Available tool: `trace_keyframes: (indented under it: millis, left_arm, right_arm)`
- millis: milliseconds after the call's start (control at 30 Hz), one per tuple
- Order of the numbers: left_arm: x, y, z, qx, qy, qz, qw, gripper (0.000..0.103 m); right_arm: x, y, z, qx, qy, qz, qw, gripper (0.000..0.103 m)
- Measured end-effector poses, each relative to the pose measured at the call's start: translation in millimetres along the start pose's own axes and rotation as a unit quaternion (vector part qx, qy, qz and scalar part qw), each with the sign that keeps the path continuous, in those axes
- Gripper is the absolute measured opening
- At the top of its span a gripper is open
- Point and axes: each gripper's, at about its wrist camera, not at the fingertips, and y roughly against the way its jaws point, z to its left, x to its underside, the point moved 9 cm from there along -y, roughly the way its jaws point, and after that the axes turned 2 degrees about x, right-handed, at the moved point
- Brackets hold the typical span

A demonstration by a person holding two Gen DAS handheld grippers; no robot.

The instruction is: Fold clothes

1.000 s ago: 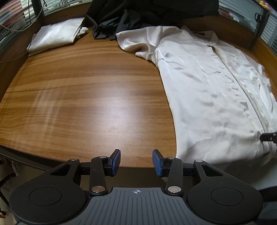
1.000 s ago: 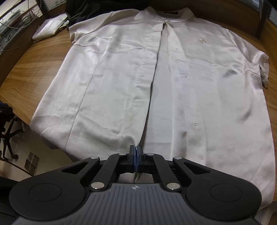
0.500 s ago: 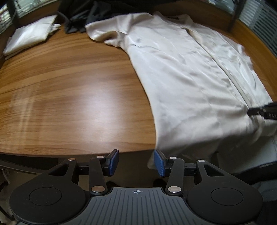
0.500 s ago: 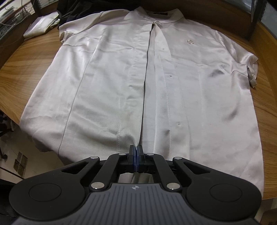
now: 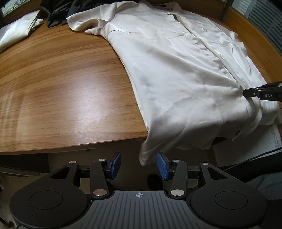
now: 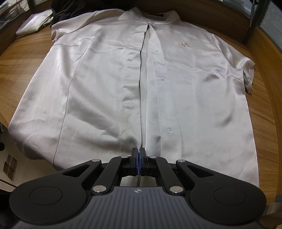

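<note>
Left wrist view shows your left gripper partly open below the table edge, the shirt's hanging near-left hem corner between the blue pads, touching neither. Your right gripper is closed tight on the hem at the placket's near end. That shirt lies front up, collar far, hem draped over the near edge. A folded garment and dark clothes sit far left.
</note>
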Motion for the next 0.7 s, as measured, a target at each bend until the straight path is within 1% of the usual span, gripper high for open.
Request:
trace_keyframes:
  millis: [167,300,367,400,433,467,500,533,567,600,700]
  left_arm:
    - [0,-12,-4,0.007,-0.002,-0.002,1.0,0.047]
    - [-3,-28,-3,0.011,-0.002,0.0,0.9999,0.041]
    - [-4,-37,0,0.012,0.007,0.005,0.9999,0.04]
    - [-5,-40,1,0.015,0.015,0.007,0.9998,0.039]
    - [-5,-43,1,0.018,0.022,0.007,0.9996,0.036]
    - [-6,-44,1,0.022,0.027,0.006,0.9994,0.031]
    - [-6,-45,1,0.025,0.031,0.003,0.9992,0.014]
    - [-7,-45,2,0.029,0.034,0.001,0.999,0.004]
    - [-7,-46,2,0.032,0.038,-0.001,0.9988,0.004]
    - [-7,-45,3,0.026,0.036,-0.001,0.999,0.003]
    - [-4,-41,8,-0.004,0.025,0.003,0.9997,0.003]
  right_arm:
    - [0,1,-1,-0.004,0.0,0.007,1.0,0.003]
    - [1,7,-7,0.002,0.005,0.004,1.0,0.015]
    - [3,13,-13,0.008,0.003,0.002,1.0,0.016]
    - [4,16,-16,0.012,0.001,0.001,1.0,0.019]
    - [4,20,-20,0.015,-0.003,-0.002,1.0,0.024]
    - [5,24,-23,0.016,-0.008,-0.006,1.0,0.028]
    - [6,28,-27,0.019,-0.012,-0.009,1.0,0.033]
    - [7,32,-30,0.022,-0.016,-0.012,1.0,0.035]
    - [9,35,-34,0.025,-0.018,-0.013,0.999,0.035]
    - [11,38,-37,0.028,-0.021,-0.014,0.999,0.036]
    - [20,44,-42,0.02,-0.032,-0.013,0.999,0.037]
